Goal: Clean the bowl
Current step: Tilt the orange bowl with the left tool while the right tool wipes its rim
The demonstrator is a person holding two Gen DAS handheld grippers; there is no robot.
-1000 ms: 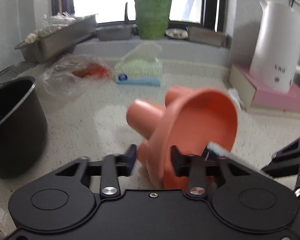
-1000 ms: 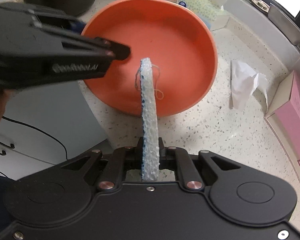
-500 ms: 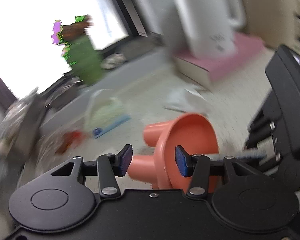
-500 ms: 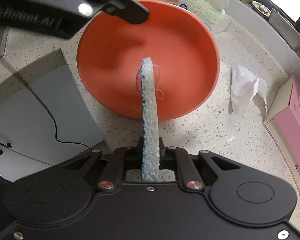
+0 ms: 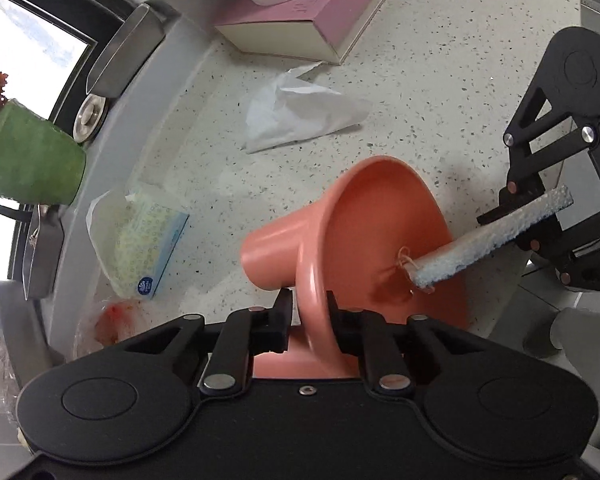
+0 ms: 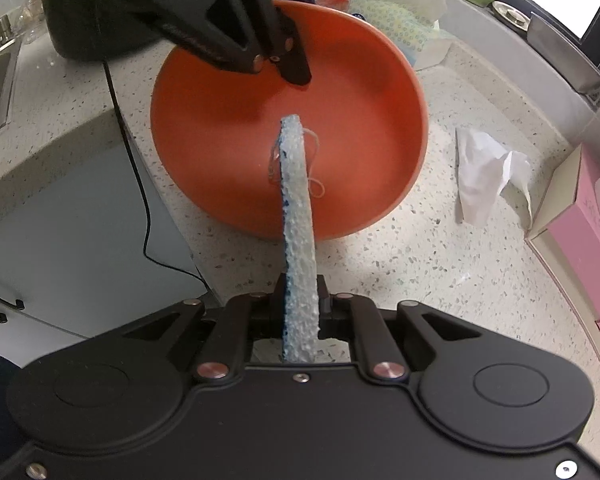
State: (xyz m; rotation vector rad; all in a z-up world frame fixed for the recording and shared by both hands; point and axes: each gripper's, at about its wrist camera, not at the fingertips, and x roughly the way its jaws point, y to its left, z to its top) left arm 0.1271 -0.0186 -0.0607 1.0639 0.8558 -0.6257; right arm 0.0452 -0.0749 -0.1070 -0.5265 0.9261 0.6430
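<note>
Right now the orange bowl [image 6: 288,140] sits on the speckled counter [image 6: 440,264], close to the counter's edge. The left gripper [image 5: 308,312] has its jaws closing on the bowl's rim, one finger inside the bowl and one outside, and the rim is squeezed between them. From the other camera, the left gripper [image 6: 292,60] comes in over the far side of the bowl.

The right gripper [image 6: 300,304] has its jaws pressed together on a flat blue and white sponge [image 6: 298,240]. The sponge sticks out over the bowl, and its tip reaches the middle of the bowl. Some loose threads hang off the tip. I cannot tell if the tip touches the bowl.

Beside the bowl lies a crumpled white tissue [image 6: 488,176]. Past the tissue is a pink box [image 6: 580,216]. Behind the bowl is a soft pack of tissues [image 5: 140,244], and a black pot [image 6: 72,28] stands near it. A green flower pot [image 5: 32,156] stands by the window, well away from the bowl.
</note>
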